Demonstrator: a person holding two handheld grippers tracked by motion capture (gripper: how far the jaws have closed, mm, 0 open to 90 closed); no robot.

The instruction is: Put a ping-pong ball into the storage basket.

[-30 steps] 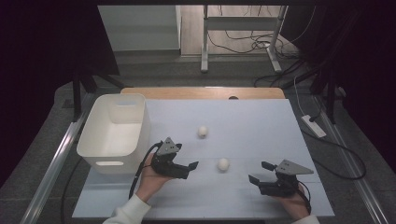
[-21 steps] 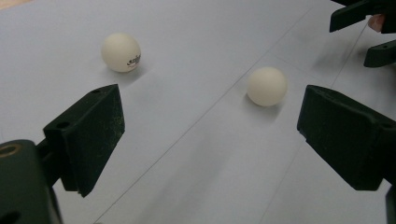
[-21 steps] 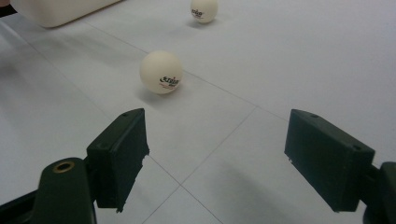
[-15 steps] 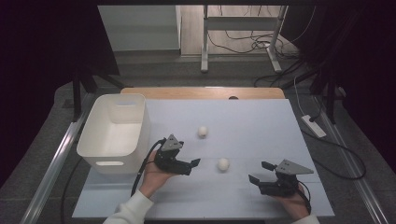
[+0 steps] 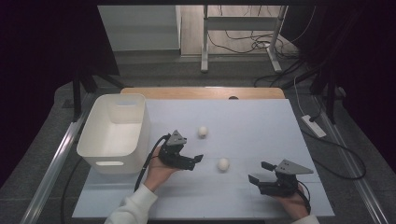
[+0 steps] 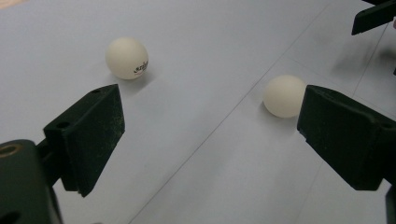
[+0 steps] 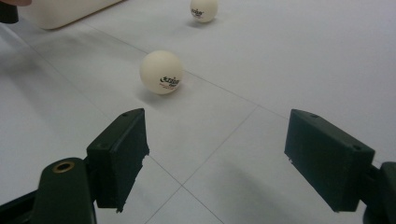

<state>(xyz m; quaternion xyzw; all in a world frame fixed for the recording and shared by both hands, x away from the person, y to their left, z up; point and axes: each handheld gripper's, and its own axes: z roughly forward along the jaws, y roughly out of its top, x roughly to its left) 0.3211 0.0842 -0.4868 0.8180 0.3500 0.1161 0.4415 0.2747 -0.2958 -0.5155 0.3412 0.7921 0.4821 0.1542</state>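
Two white table tennis balls lie on the white table top [image 5: 252, 121]. The far ball [image 5: 202, 131] [image 6: 127, 58] [image 7: 203, 9] carries a small print. The near ball [image 5: 223, 164] [image 6: 285, 95] [image 7: 161, 72] rests a short way right of my left gripper [image 5: 195, 162] [image 6: 212, 121], which is open, empty and points at it. My right gripper [image 5: 258, 171] [image 7: 217, 140] is held low at the front right, open and empty, with its jaws facing left toward the near ball.
A white plastic basket [image 5: 126, 164] [image 7: 60, 11] stands at the table's left side, close behind the left hand. A wooden strip [image 5: 201, 92] runs along the far edge. Cables [image 5: 243, 42] and stand legs lie on the floor beyond.
My left gripper has moved slightly to the right, closer to the near ball. The right gripper and both balls have stayed put.
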